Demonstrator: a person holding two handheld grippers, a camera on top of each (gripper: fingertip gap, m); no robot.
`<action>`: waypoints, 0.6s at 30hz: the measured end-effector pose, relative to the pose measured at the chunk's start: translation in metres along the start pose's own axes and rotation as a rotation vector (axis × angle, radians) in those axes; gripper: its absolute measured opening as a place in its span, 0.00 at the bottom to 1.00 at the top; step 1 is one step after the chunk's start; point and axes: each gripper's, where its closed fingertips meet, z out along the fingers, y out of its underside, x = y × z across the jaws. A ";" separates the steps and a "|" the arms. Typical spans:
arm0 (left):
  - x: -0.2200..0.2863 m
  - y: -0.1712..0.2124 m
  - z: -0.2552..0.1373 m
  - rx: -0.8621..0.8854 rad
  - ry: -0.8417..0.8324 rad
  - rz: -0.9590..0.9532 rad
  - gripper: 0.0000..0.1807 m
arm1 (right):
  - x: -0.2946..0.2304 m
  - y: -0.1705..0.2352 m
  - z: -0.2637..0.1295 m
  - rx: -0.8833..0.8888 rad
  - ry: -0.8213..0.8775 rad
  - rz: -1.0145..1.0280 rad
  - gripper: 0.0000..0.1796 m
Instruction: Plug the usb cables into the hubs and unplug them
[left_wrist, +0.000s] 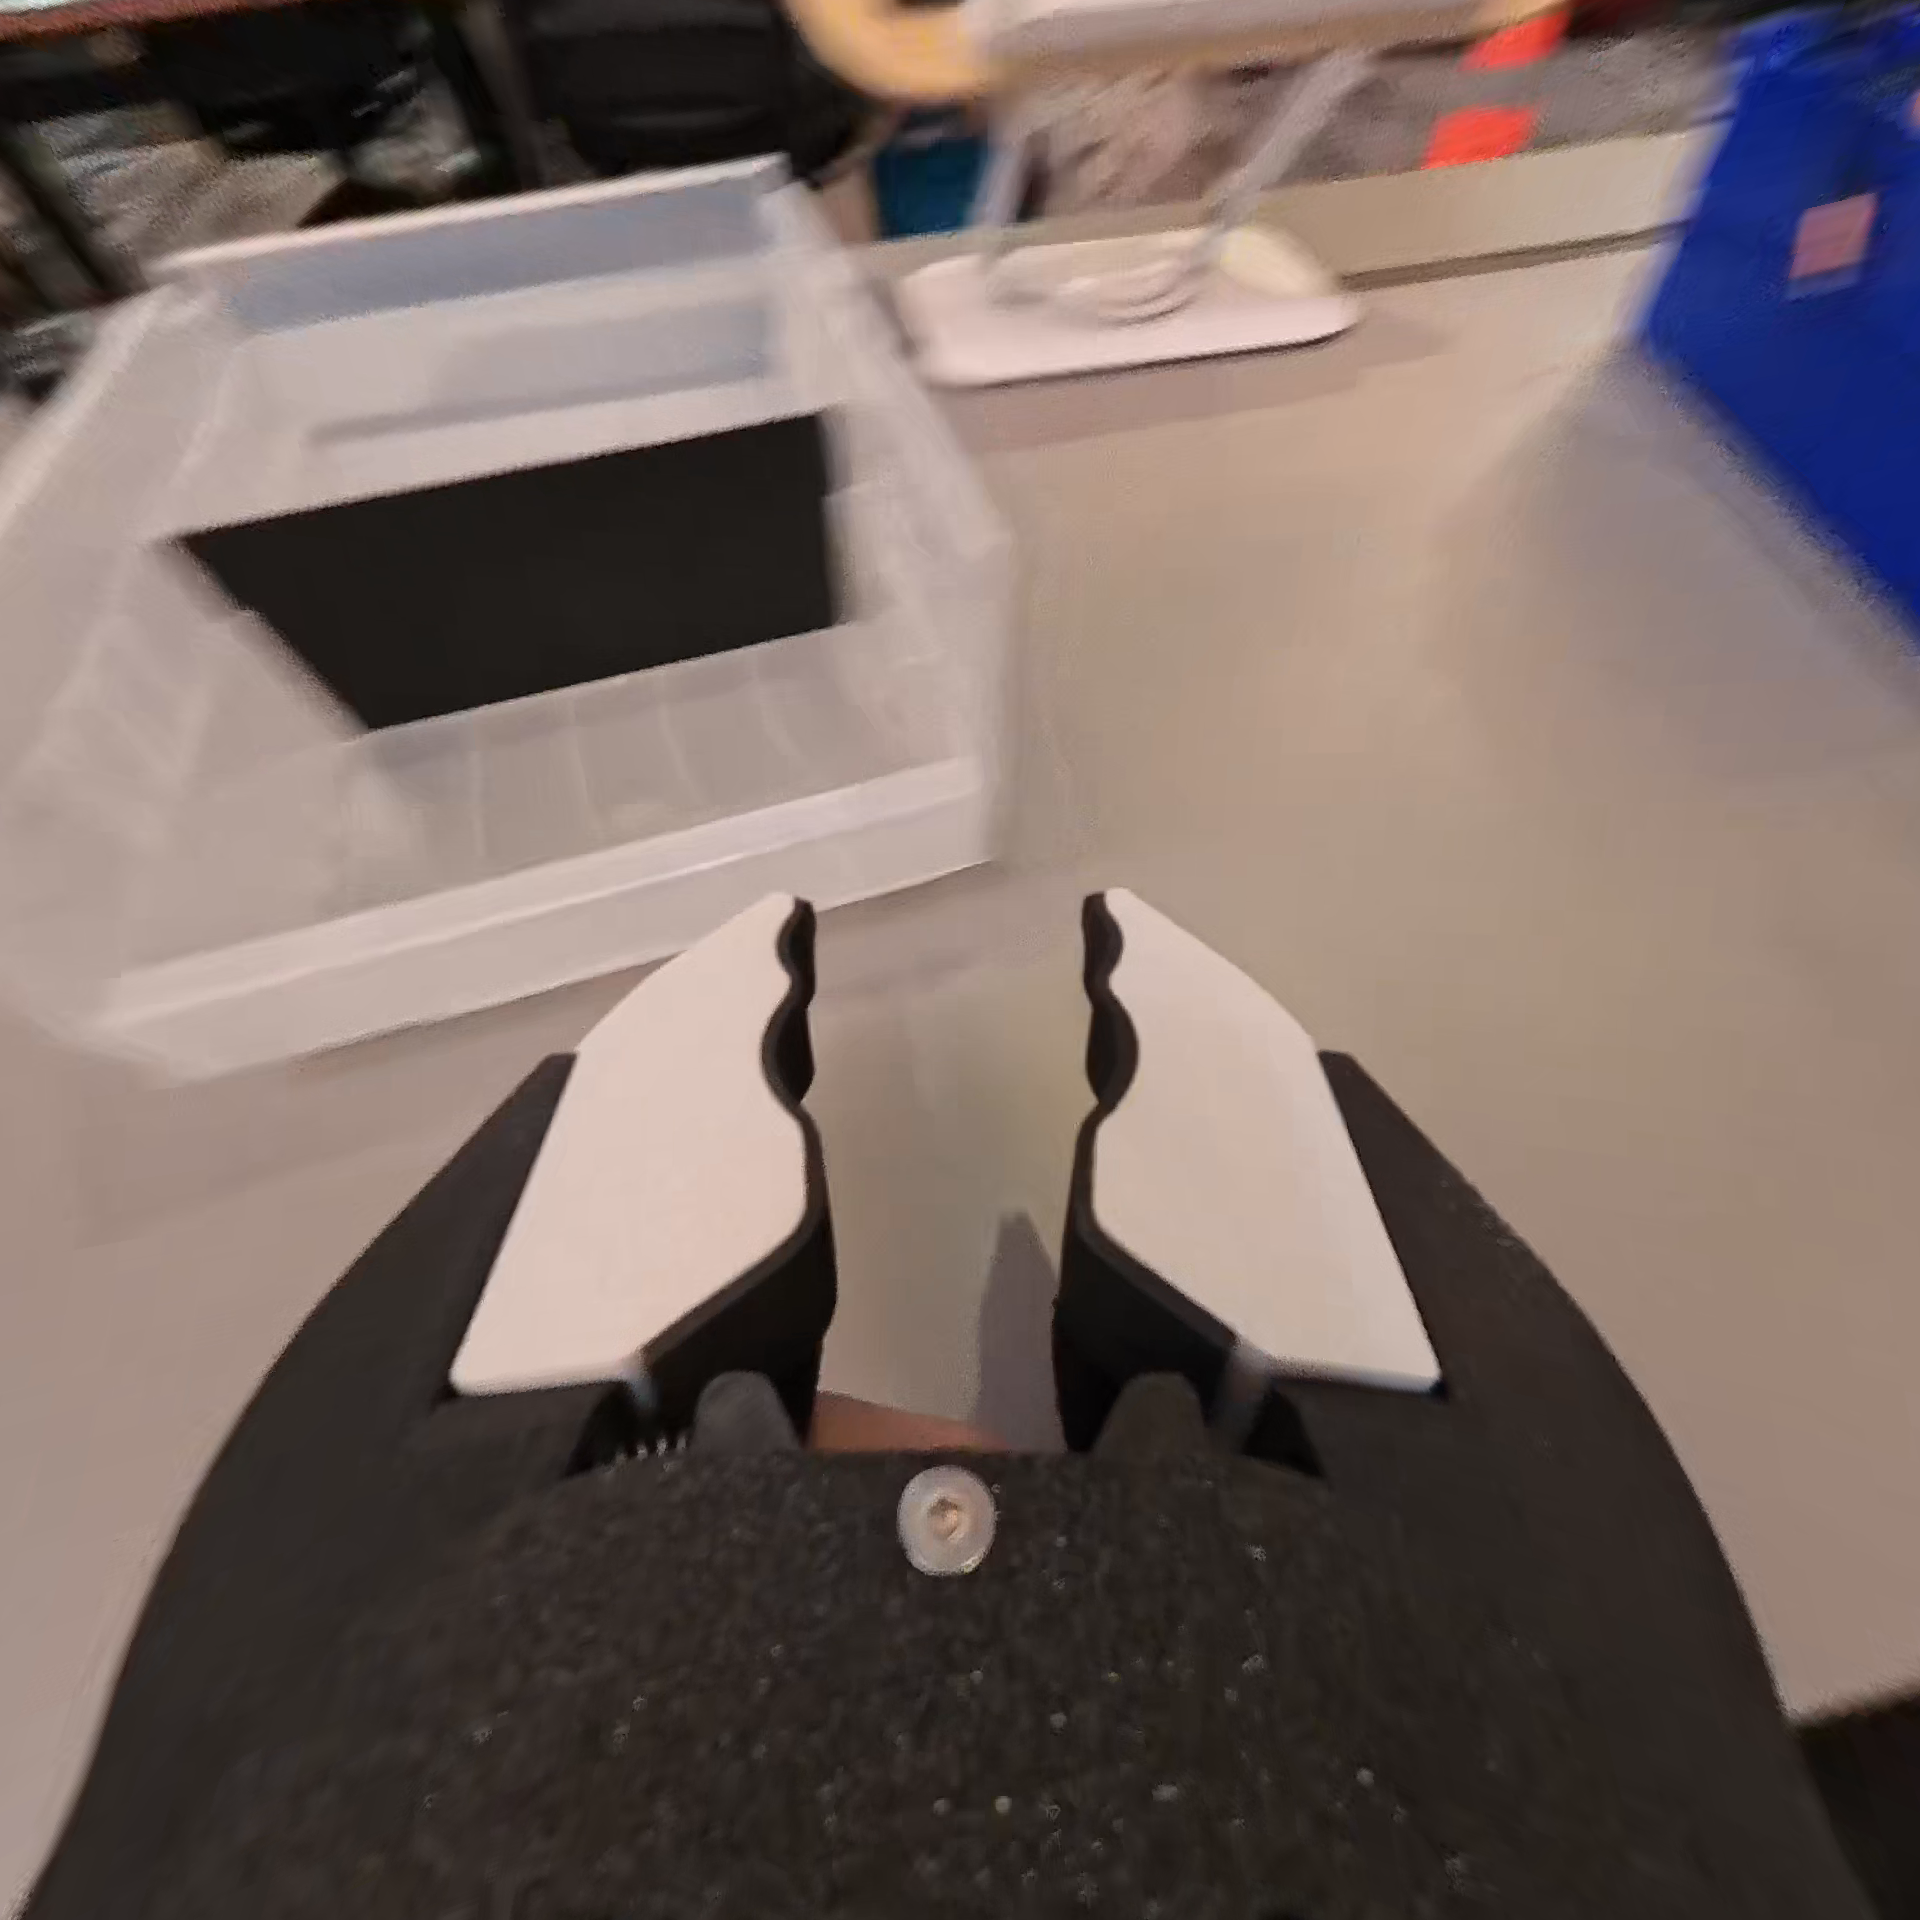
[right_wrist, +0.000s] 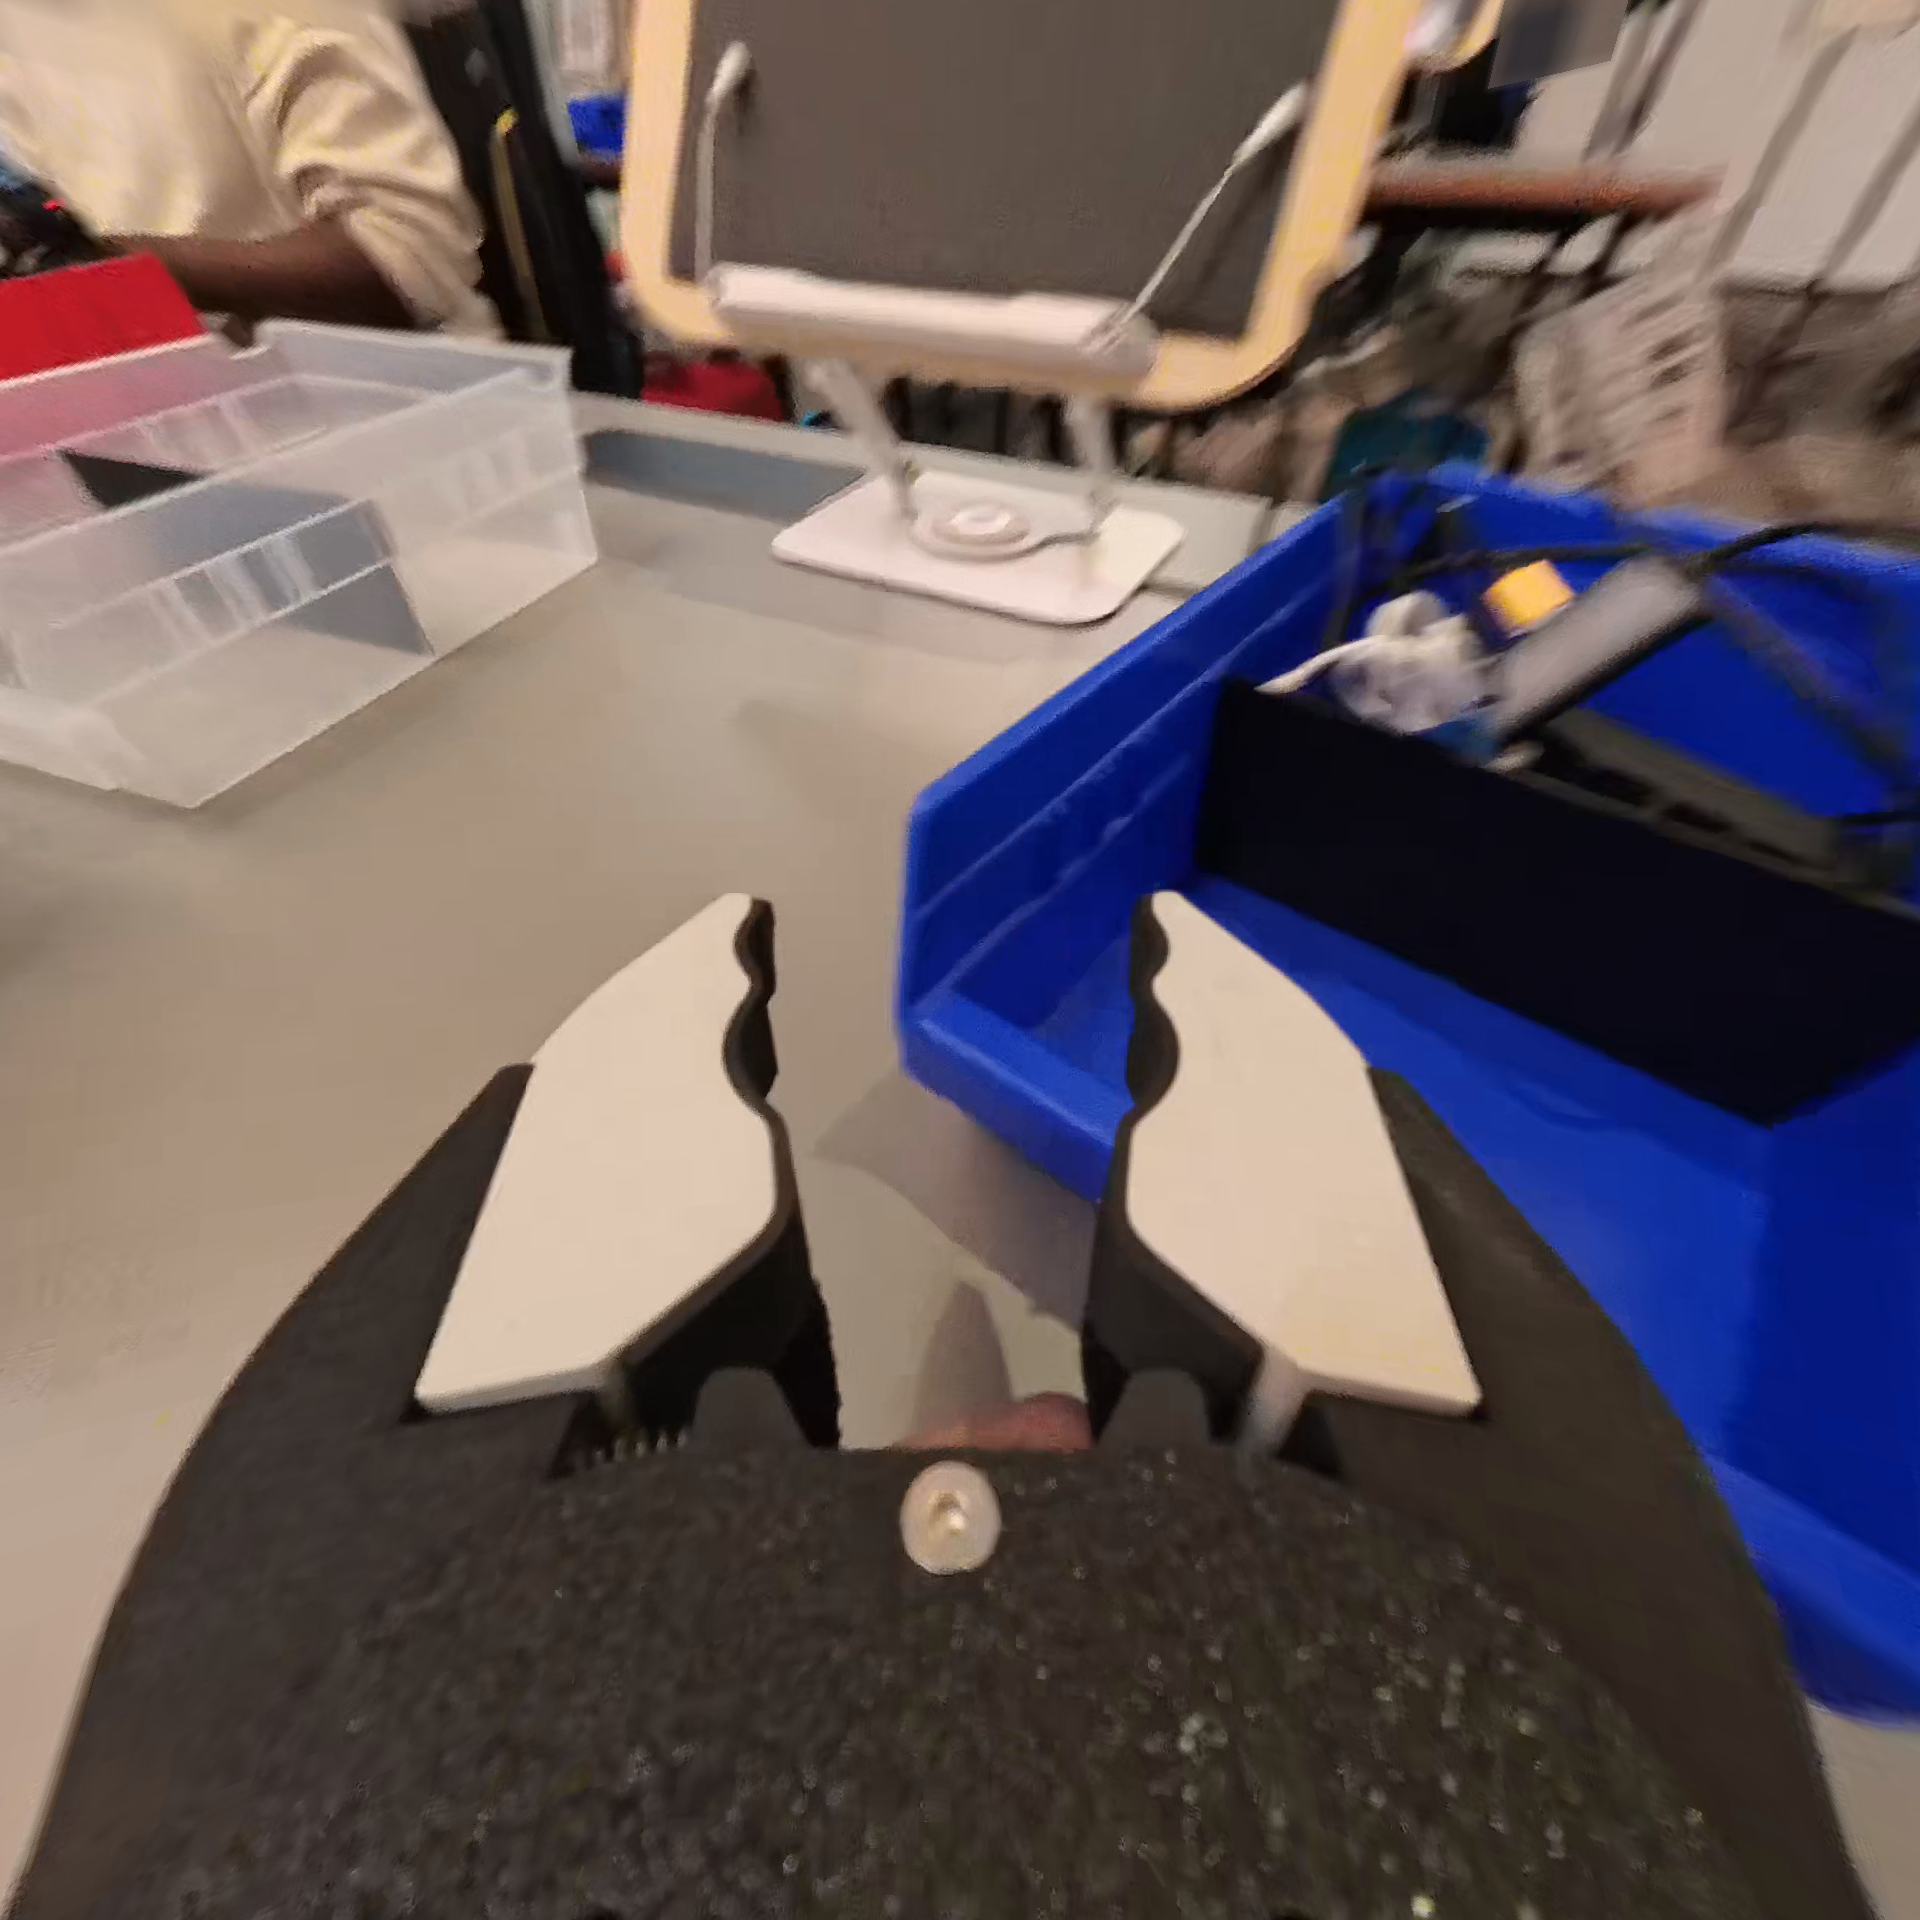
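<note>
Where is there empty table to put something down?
Bare grey table lies between the clear plastic box and the blue bin, ahead of both open grippers. The bin's back holds tangled cables; the white stand fills the far edge.

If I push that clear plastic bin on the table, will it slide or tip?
The clear bin looks wide and low, so it would probably slide, not tip. Thin walls suggest it is light. The grey table looks smooth, so little drag.

Black grainy gripper bodies, white fingers (left_wrist: 665, 1143), silver screws (right_wrist: 949, 1529).
</note>
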 end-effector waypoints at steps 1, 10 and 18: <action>0.037 -0.009 0.001 0.032 0.103 0.013 0.30 | 0.014 -0.007 -0.012 0.037 0.063 -0.016 0.36; 0.289 -0.069 0.086 -0.007 0.502 0.107 0.29 | 0.159 0.038 -0.086 -0.069 0.484 0.142 0.31; 0.325 -0.076 0.167 -0.055 0.465 0.001 0.09 | 0.168 0.050 -0.049 -0.083 0.478 0.214 0.07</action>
